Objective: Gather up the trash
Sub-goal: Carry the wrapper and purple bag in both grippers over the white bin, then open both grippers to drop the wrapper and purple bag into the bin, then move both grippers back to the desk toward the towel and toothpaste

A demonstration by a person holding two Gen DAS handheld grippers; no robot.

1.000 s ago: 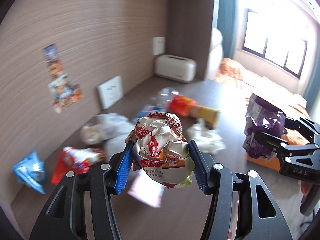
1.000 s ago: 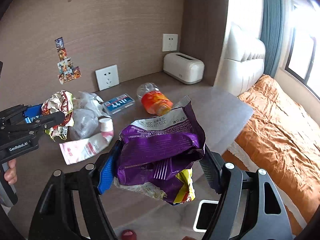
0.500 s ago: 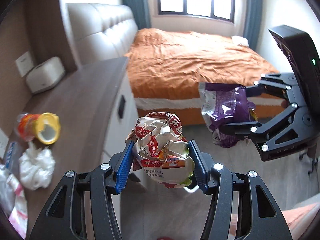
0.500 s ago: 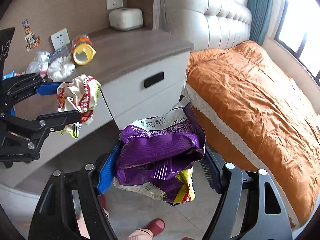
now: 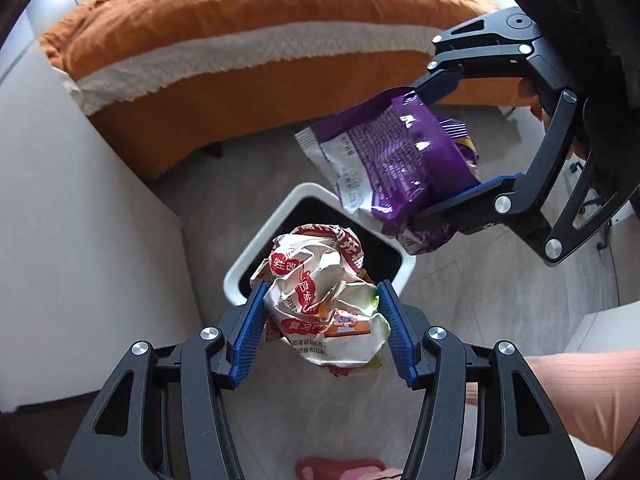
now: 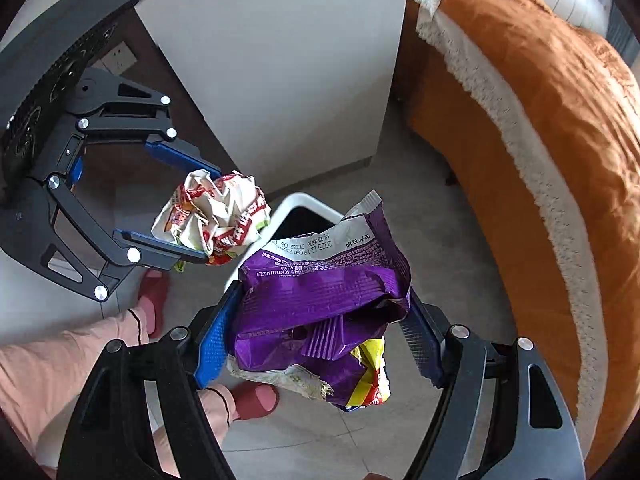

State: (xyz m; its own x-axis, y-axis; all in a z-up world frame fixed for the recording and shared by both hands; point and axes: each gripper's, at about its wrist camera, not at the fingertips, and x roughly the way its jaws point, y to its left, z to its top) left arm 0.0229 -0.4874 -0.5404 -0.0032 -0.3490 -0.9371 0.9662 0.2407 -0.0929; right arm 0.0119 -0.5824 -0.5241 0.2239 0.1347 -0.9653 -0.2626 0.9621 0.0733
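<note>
My left gripper [image 5: 324, 320] is shut on a crumpled white and red wrapper [image 5: 320, 300], which hangs over a white bin [image 5: 320, 196] with a black inside on the floor. To its upper right, my right gripper [image 5: 452, 148] is shut on a purple snack bag [image 5: 392, 156], just above the bin's far rim. In the right wrist view the purple snack bag [image 6: 320, 304] fills my right gripper [image 6: 320, 328] and hides most of the white bin [image 6: 298, 202]. The left gripper [image 6: 200, 216] pinches the crumpled wrapper [image 6: 212, 212] at the left.
An orange bed [image 5: 248, 28] with a white lace edge stands beyond the bin. A white cabinet side [image 5: 72, 216] rises at the left. A person's legs in pink trousers [image 6: 52, 372] and red slippers [image 6: 256, 398] stand on the grey floor close to the bin.
Both grippers swung away from the littered desk and dropped toward the floor, tilting steeply down. The bin now lies under them. Each keeps its piece of trash.
</note>
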